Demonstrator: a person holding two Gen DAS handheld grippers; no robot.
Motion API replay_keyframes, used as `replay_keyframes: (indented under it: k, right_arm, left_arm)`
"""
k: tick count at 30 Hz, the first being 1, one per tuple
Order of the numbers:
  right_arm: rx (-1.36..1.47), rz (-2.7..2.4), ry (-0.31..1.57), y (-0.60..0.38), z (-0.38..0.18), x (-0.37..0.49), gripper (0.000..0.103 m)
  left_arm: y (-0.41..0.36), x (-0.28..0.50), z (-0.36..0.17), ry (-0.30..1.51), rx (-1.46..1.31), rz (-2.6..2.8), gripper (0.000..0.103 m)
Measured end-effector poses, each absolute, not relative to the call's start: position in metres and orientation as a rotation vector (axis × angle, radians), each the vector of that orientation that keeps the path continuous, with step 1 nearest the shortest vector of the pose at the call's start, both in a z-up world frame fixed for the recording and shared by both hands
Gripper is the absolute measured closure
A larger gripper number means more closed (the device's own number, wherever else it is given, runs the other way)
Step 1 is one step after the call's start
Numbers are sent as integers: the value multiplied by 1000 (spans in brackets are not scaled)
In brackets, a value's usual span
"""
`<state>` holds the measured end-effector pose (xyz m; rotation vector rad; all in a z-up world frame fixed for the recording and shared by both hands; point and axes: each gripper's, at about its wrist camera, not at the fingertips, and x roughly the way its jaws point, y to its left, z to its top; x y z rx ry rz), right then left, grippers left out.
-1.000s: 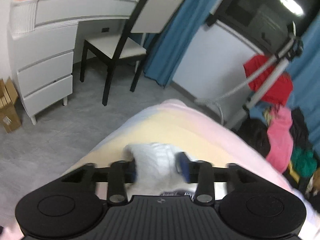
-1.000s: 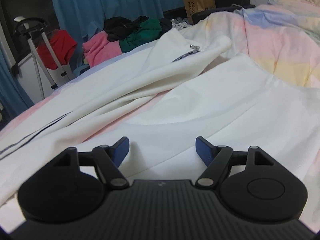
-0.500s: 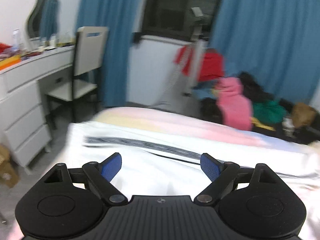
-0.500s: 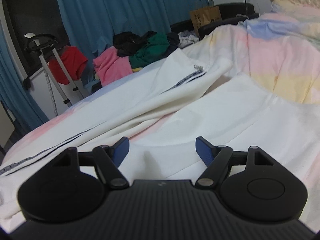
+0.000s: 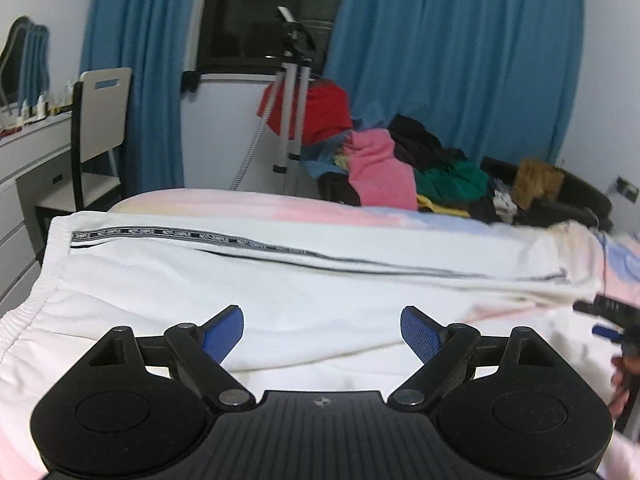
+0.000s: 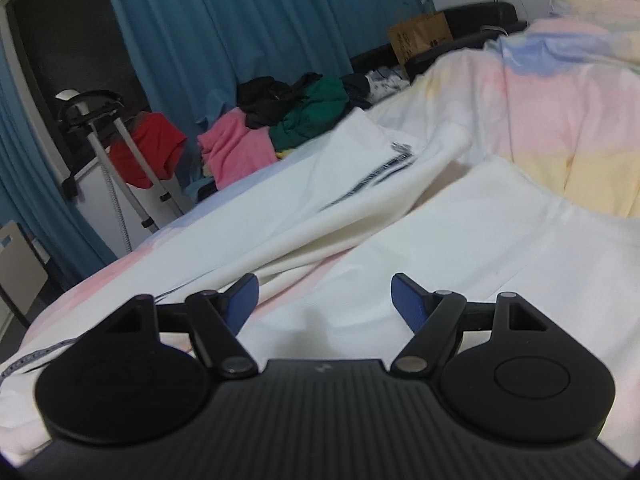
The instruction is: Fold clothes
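White trousers (image 5: 280, 280) with a black lettered side stripe (image 5: 192, 237) lie spread across the pastel bedspread (image 5: 280, 206), waistband at the left. My left gripper (image 5: 322, 330) is open and empty just above the cloth near the waist. In the right wrist view the trousers (image 6: 460, 240) lie with two legs running away toward the far side. My right gripper (image 6: 324, 296) is open and empty above the nearer leg. It also shows at the right edge of the left wrist view (image 5: 608, 330).
A pile of pink, green and black clothes (image 5: 400, 168) lies beyond the bed. A garment steamer stand (image 5: 294, 100) with a red garment stands by the blue curtains. A chair (image 5: 96, 140) and white desk stand at the left. A paper bag (image 6: 420, 36) sits far right.
My left gripper let go of the white cloth it held, opened, and swung from facing the desk to facing across the bed. The right gripper stayed open and rose slightly.
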<state>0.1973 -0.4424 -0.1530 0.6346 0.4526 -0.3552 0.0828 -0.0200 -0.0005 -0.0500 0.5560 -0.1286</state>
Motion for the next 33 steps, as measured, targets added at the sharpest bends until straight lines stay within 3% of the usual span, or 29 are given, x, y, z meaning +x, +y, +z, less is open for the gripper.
replay_keyframes:
  k: [10,16,17,18,19,20,21,33]
  right_arm:
    - [842,-319,427,-501,-187,246,26]
    - [886,-344,391,-524,-198,278,28]
    - [891,-365,387,-527,-200,283,31]
    - [895,-387,383,-531,-201,288,45]
    - [900,-408,379,-534,-202,293,71]
    - [907,-430,378,-539,-203,296,85]
    - [917,-453,381,-544,-202,298,92]
    - [697,-500,378,-530,-159,267,97]
  left_arm:
    - [-7,118,-42,633,-91,-170,16]
    - [0,121,-40,630,-115,-175,16]
    - [1,121,-40,629,-118,-176,16]
    - [2,122,-39,629,-122,-177,16]
    - [3,122,-39,628,-126,-178,16]
    - [4,123,-39,628,-130,-179,16]
    - [5,123,-38,627,-134,-180,16]
    - [14,126,-33,612,-148,-167,16]
